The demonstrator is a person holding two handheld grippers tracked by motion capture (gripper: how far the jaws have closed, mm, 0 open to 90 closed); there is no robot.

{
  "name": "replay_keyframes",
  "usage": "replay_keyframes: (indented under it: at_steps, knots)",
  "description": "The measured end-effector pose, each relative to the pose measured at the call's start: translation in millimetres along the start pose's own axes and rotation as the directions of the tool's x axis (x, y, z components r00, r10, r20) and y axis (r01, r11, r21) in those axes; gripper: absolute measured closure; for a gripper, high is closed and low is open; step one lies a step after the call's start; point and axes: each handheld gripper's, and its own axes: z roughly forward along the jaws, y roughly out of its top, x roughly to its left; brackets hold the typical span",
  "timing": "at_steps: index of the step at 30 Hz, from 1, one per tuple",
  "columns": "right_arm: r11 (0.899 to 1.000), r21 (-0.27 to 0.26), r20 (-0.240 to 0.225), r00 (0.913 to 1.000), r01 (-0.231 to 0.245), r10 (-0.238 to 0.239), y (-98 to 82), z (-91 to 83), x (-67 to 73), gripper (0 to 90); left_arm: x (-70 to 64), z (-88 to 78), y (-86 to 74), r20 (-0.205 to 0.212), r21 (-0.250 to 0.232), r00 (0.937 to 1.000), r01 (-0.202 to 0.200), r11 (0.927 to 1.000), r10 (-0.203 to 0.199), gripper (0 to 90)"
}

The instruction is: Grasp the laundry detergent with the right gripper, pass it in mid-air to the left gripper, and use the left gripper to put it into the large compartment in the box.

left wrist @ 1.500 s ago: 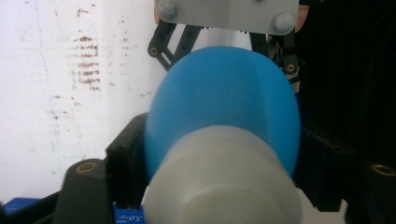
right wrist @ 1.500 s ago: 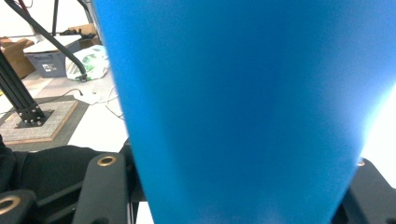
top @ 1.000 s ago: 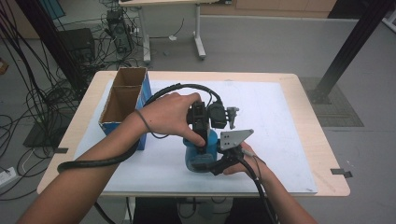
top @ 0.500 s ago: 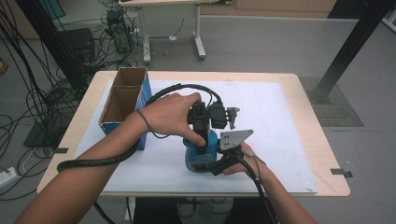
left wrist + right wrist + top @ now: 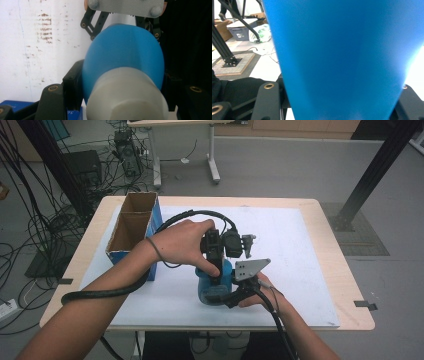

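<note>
Blue plastic bottle (image 5: 212,282) upright near table's (image 5: 320,227) front edge, left gripper (image 5: 216,265) clamped on white cap (image 5: 125,97), right gripper (image 5: 235,295) pinching body; probably light, rigid, smooth and slippery, best gripped low on body while twisting cap

The white-topped wooden table (image 5: 310,270) is seen from above and from the person's side in the high view, faced forward and down. In the left gripper view, a blue plastic bottle with a white cap (image 5: 122,62) is met at very close range, cap toward the lens. The same bottle (image 5: 342,57) is pressed close in the right gripper view, and is shared by all three (image 5: 212,287).
</note>
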Motion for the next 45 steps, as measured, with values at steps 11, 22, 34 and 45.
replay_keyframes:
  at_steps: [11, 22, 34, 45]
  knots:
    - [1.0, 0.001, 0.002, 1.0, 0.004, -0.004, 0.1, -1.1, -0.4, 40.2, 0.4, -0.5, 0.3, -0.001, -0.003, 1.0, -0.001, 1.0, 0.001, 36.6]
    - [1.0, -0.003, 0.004, 1.0, 0.003, -0.003, -0.2, -1.7, 0.0, 40.2, 0.3, -1.4, 0.8, -0.005, -0.002, 1.0, -0.001, 1.0, 0.001, 36.5]
    - [1.0, -0.007, 0.008, 0.9999, 0.007, -0.007, 0.0, -4.1, 0.0, 40.2, -1.9, -2.9, 1.9, -0.01, -0.008, 0.9999, 0.004, 1.0, -0.004, 36.4]
    - [1.0, -0.009, 0.01, 0.9999, 0.007, -0.007, 0.3, -5.0, 1.6, 40.2, -4.6, -4.0, 3.2, -0.015, -0.005, 0.9999, 0.006, 1.0, -0.006, 36.5]
